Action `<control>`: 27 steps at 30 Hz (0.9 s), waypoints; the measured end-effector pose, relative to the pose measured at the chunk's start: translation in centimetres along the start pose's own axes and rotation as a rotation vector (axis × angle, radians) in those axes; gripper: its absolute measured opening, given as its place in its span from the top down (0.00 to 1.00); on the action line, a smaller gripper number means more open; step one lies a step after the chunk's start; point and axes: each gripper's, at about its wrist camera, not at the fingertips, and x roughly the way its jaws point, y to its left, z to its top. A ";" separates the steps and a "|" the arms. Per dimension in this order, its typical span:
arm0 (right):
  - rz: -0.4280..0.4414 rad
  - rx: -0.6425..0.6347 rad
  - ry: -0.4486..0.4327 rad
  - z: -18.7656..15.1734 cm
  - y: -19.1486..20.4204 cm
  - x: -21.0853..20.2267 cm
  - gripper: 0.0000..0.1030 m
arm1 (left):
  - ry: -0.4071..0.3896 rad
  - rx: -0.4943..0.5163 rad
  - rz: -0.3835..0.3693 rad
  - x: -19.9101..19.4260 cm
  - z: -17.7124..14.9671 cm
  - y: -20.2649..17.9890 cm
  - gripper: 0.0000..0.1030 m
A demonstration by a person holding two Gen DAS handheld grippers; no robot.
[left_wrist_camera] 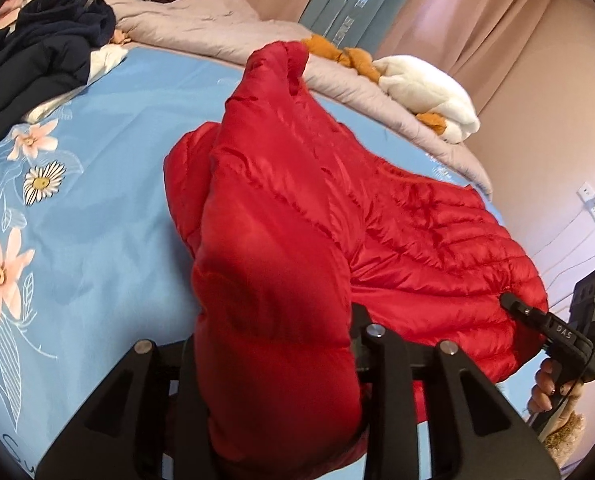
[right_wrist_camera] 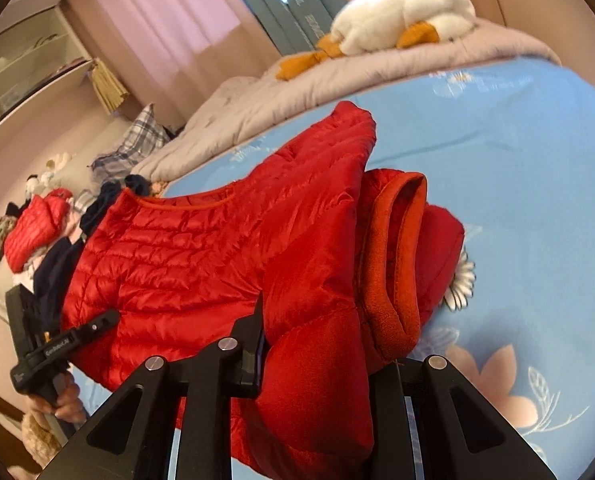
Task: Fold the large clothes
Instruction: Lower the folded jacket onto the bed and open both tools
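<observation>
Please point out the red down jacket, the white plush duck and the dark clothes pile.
red down jacket [right_wrist_camera: 185, 256], right wrist view, quilted back panel.
white plush duck [right_wrist_camera: 409, 12], right wrist view, white body.
dark clothes pile [left_wrist_camera: 45, 48], left wrist view, navy top garment.

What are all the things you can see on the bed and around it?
Puffy jacket: one, red, middle of the bed, held at two spots.
Bed sheet: one, blue with flowers, under the jacket.
Quilt: one, grey, far edge of the bed.
Toy goose: one, white and orange, on the quilt.
Dark clothes: a pile, navy, far corner.
Curtains: pink, behind the bed.
Left gripper: black, shut on jacket.
Right gripper: black, shut on jacket.
</observation>
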 end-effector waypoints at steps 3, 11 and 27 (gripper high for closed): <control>-0.011 0.032 0.023 -0.4 -0.5 0.2 0.74 | 0.024 -0.007 0.038 0.7 -0.8 0.2 0.63; -0.048 0.042 0.046 -0.6 -0.6 0.4 0.70 | 0.055 -0.030 0.089 1.3 -2.1 1.1 0.44; -0.251 -0.027 -0.055 -0.4 1.3 -4.3 0.22 | -0.019 -0.008 0.205 -3.8 -3.0 0.0 0.14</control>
